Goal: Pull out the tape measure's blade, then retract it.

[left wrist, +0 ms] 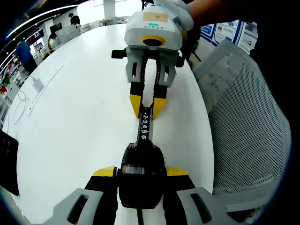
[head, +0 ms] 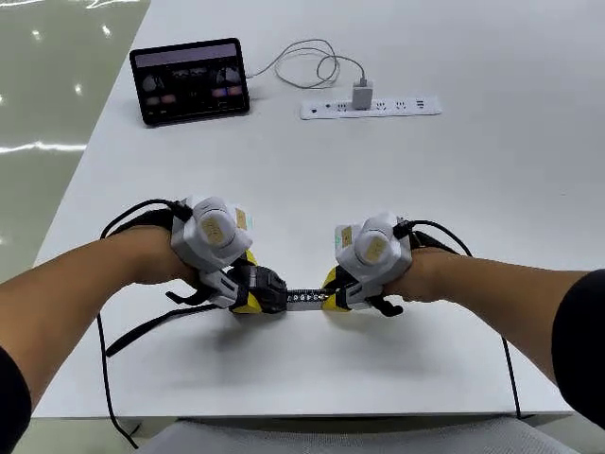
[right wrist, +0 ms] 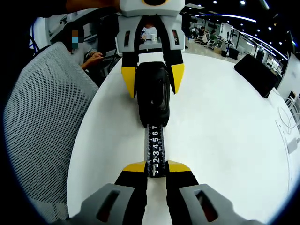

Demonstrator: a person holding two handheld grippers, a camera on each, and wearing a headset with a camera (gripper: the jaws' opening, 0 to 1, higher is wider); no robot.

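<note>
head view: the left gripper (head: 253, 293) is clamped on the black tape measure (head: 267, 288), near the front edge of the white table (head: 473, 208). the right gripper (head: 333, 295) sits just right of it, pinching the end of the blade (head: 306, 299). only a short run of blade bridges the two, so i'd call the pull begun but barely under way, with the retract not yet done. far across the table there's a dark tablet (head: 189, 80) on the left and a power strip (head: 373, 107) with a charger (head: 362, 94) and looped cable.

left gripper view: its yellow-tipped jaws are closed on the case's sides. the blade runs away from the case to the other gripper, low numbers showing. a grey mesh chair (left wrist: 243, 140) stands to the right of the table.

right gripper view: its jaws are shut on the blade tip, with digits up to seven readable before the case. behind, a bright open room with people seated at desks.
</note>
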